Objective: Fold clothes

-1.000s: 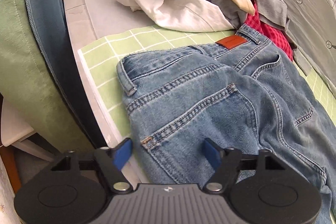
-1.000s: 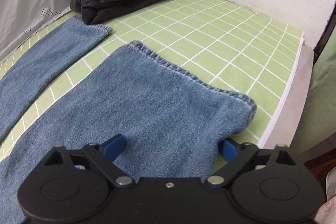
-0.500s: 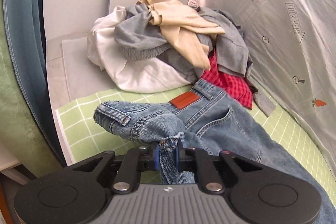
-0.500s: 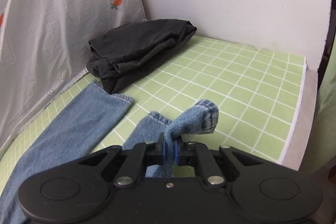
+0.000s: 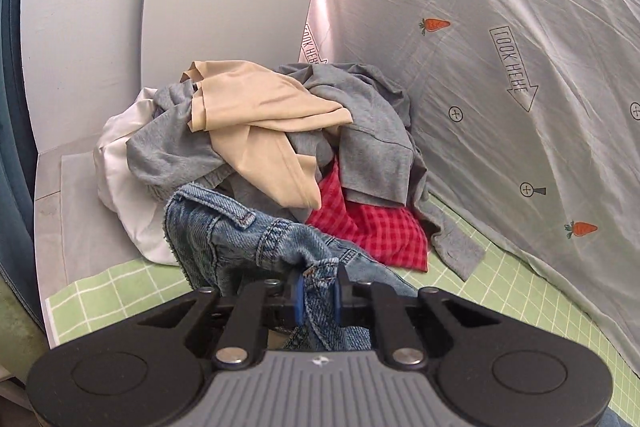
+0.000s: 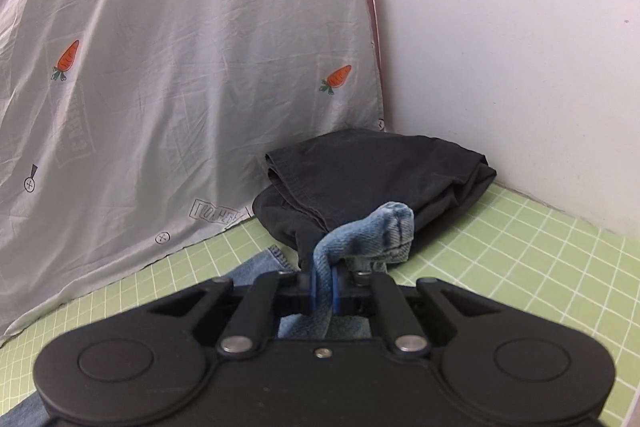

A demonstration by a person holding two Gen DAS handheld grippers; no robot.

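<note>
A pair of blue jeans (image 5: 240,239) is lifted off the green checked mat (image 5: 120,291). In the left wrist view my left gripper (image 5: 317,293) is shut on the waistband end, and the denim bunches up in front of its blue pads. In the right wrist view my right gripper (image 6: 323,289) is shut on the hem of one jeans leg (image 6: 376,231), which curls up above the jaws. The other leg's hem (image 6: 264,259) lies flat on the mat (image 6: 520,259), mostly hidden behind the gripper body.
A heap of unfolded clothes (image 5: 260,135), beige, grey, white and red checked, sits behind the waistband. A folded black garment (image 6: 372,183) lies in the far corner. A grey carrot-print sheet (image 6: 160,67) hangs along the back, with white walls (image 6: 520,47) at the sides.
Both grippers went from open over the flat jeans to shut on them. They have since risen, lifting waistband and leg hem off the mat, and both views have tilted up.
</note>
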